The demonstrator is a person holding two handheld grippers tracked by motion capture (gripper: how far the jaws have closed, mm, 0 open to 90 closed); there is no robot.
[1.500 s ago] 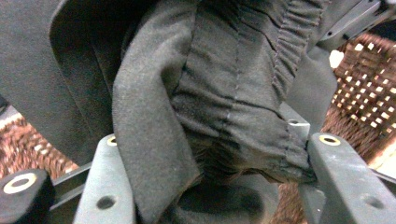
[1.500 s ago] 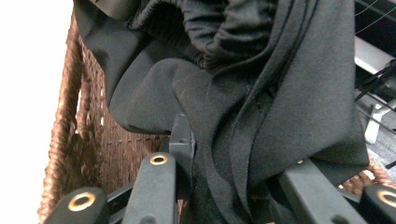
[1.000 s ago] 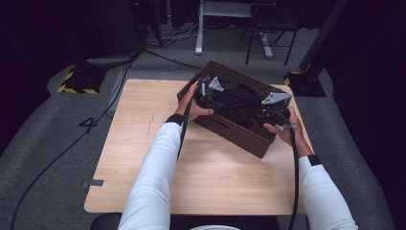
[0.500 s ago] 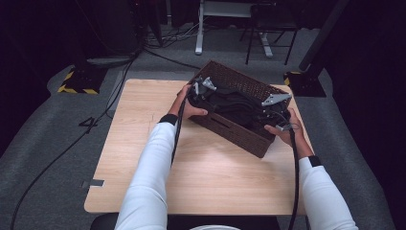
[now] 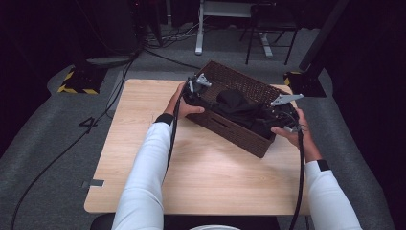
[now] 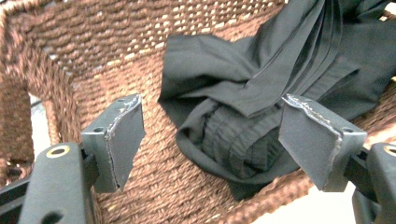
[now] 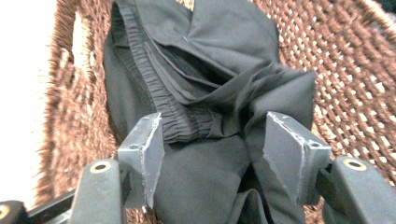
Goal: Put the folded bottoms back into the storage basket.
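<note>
Black garment (image 5: 242,111) lies bunched in the wicker basket (image 5: 225,128) at the far right of the worktop (image 5: 143,143). My left tongs (image 6: 210,140) have just opened and stand spread, nothing pinched; the cloth sits ahead of them, toward the right jaw. My right tongs (image 7: 212,154) have just opened too, straddling the cloth without pressing it. The bundle's long axis runs along the basket, between my hands; the right is nearer. I judge it was just let go.
</note>
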